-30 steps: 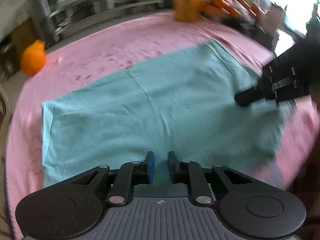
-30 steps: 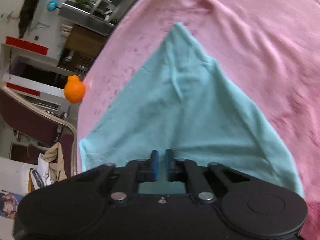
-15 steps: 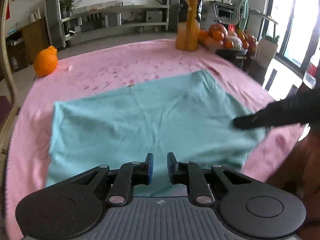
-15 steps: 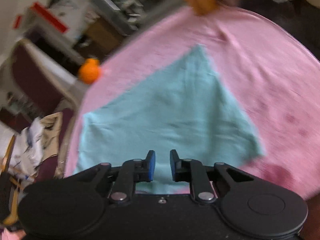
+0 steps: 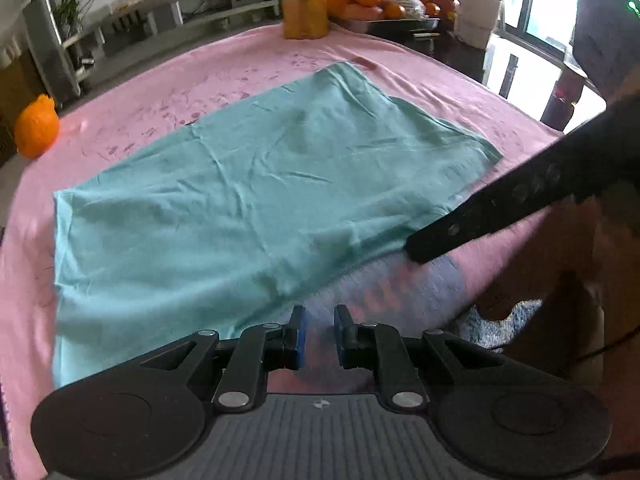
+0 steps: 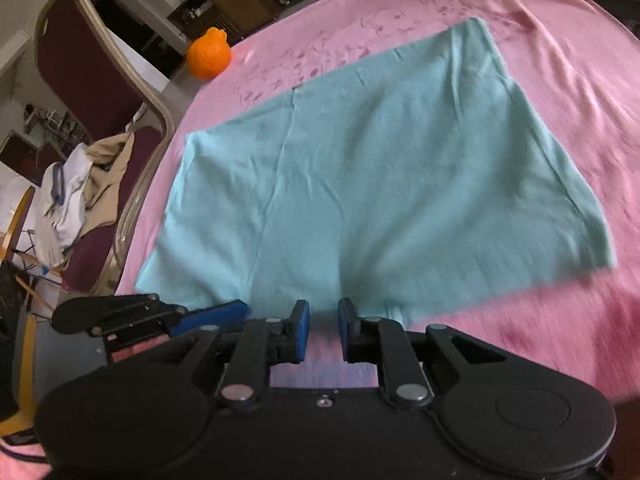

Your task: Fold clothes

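A teal cloth (image 5: 248, 200) lies spread flat on the pink tablecloth (image 5: 420, 80), with a few creases. In the left wrist view my left gripper (image 5: 319, 330) is open by a narrow gap just short of the cloth's near edge, nothing between its fingers. My right gripper (image 5: 420, 248) reaches in from the right, its tip at the cloth's near right edge. In the right wrist view the same cloth (image 6: 380, 184) lies ahead of my right gripper (image 6: 323, 326), which is open and empty at the near hem. The left gripper (image 6: 216, 314) is beside it on the left.
An orange fruit (image 5: 37, 132) sits at the table's far left edge, also visible as the orange fruit (image 6: 209, 54). A juice bottle (image 5: 306, 4) and a fruit tray (image 5: 392, 0) stand at the back. A chair (image 6: 80, 80) piled with clothes stands left of the table.
Both grippers have drawn back toward the cloth's near edge. The right gripper, nearly shut over the cloth a second ago, has opened. The cloth now lies flat and spread out.
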The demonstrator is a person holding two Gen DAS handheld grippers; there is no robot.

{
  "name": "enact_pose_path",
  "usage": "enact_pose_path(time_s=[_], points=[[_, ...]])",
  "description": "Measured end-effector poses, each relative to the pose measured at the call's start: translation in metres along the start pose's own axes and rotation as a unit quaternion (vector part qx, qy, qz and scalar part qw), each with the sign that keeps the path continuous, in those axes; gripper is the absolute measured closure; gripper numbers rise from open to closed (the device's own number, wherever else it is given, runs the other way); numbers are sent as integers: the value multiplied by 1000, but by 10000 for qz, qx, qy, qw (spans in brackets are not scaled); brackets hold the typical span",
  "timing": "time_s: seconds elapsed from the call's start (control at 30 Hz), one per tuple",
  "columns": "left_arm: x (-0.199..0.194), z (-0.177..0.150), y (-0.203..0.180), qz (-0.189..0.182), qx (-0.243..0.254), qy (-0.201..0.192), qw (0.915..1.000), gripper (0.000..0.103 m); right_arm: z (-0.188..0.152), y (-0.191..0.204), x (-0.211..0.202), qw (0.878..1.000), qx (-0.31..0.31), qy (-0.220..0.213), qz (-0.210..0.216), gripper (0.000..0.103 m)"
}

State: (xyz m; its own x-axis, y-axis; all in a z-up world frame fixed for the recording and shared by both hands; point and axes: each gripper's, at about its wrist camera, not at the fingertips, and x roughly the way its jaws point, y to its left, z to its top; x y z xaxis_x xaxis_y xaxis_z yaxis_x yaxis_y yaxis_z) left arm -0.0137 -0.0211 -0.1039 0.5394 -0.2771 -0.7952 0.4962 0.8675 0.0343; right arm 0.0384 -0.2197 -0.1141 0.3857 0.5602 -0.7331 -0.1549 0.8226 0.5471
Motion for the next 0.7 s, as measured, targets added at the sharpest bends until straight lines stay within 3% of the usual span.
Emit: enact_pose_path(time_s=[0.07, 0.13, 0.17, 0.2, 0.3, 0.4, 0.47, 0.53, 0.6, 0.7], points=[[-7, 2, 5, 27, -192, -214, 9996, 84, -9, -5, -13, 10000, 67, -39, 41, 84], [-11, 9, 13, 193, -494, -428, 9977, 83, -6, -20, -35, 9971, 402, -612, 185, 79], [-12, 12, 17, 287, -660, -495, 9962, 83, -4, -28, -46, 9937, 581, -923, 262, 71], [-12, 16, 22, 381, -825, -562, 9943, 83, -3, -39, -54, 9890, 874, -1172, 222, 64], [-4, 25, 34, 514, -1257, -506, 9894, 84, 1, -77, -75, 9655, 1816, -1868, 28, 62], [11, 34, 39, 256, -1502, -331, 9878, 85, 2, -106, -72, 9476, 2537, -1917, -291, 62], [21, 38, 35, 87, -1413, -268, 9896, 87, 3, -116, -63, 9442, 2742, -1781, -396, 63], [30, 40, 27, -163, -1213, -200, 9923, 91, 5, -118, -55, 9447, 2777, -1688, -444, 63], [38, 39, 19, -645, -968, -7, 9932, 89, 7, -118, -51, 9464, 2725, -1668, -476, 63], [37, 36, 8, -643, -585, 47, 9962, 91, 8, -118, -46, 9474, 2730, -1630, -371, 63]])
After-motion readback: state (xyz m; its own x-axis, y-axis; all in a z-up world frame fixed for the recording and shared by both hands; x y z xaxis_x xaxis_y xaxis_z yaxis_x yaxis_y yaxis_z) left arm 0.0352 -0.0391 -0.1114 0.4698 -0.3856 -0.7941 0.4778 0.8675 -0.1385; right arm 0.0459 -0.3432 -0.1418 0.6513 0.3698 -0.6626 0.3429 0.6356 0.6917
